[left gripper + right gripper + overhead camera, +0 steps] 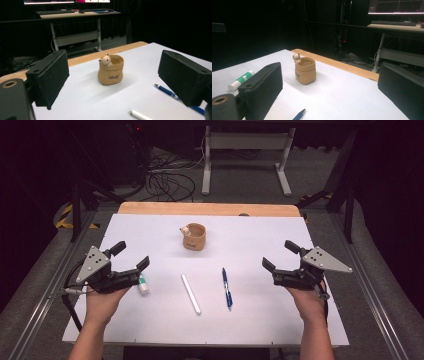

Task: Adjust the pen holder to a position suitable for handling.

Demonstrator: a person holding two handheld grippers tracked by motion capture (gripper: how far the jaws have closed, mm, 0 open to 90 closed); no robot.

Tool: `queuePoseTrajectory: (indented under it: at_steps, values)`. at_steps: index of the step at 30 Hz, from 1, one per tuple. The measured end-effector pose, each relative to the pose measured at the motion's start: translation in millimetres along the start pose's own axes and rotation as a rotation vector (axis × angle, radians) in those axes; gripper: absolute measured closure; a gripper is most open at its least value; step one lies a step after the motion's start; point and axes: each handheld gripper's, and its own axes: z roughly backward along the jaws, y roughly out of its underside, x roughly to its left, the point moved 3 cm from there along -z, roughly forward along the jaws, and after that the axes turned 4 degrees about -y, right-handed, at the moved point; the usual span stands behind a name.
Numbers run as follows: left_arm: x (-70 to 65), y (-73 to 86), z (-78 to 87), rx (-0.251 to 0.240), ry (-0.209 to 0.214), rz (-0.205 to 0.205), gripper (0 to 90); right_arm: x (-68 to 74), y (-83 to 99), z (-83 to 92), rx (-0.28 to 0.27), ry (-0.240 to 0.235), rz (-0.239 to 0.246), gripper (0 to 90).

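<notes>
Tan sack-shaped pot (194, 237) is standing upright toward the far middle of the white counter (260, 310), well apart from both grippers. A small bear figure (184, 230) is peeking over its rim on the left side as seen from above. In the left gripper view the pot (110, 70) is showing dark lettering on its front, with the bear (105, 60) at the rim; what else the pot is holding cannot be told. In the right gripper view the pot (305, 70) is sitting between the jaws' line of sight, bear (297, 57) at its left edge.

Nearer the person, three things are lying flat in a row: a white-and-green glue stick (143, 284) just beside the left gripper (130, 257), a white stick (190, 293) at the middle, and a blue pen (226, 287) to its right, all apart from each other.

Left gripper is being held with jaws spread wide, nothing between them. Right gripper (279, 255) is likewise gaping, empty, at the counter's right side.

Beyond the counter's wooden far edge, a desk frame (246, 155) and loose cables (167, 180) are lying on the floor.
</notes>
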Motion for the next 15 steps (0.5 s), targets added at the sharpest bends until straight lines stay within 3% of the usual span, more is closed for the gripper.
queuePoseTrajectory:
  at_steps: [9,15]
  values:
    - [-6.1,2.4,-17.5,0.023,-0.024,0.022,11.5,3.4,-2.5,4.2,-0.009,0.002,-0.013,10.5]
    - [-10.7,0.4,-28.3,0.024,-0.041,0.043,12.2,3.0,-1.5,2.8,0.007,0.016,0.008,10.5]
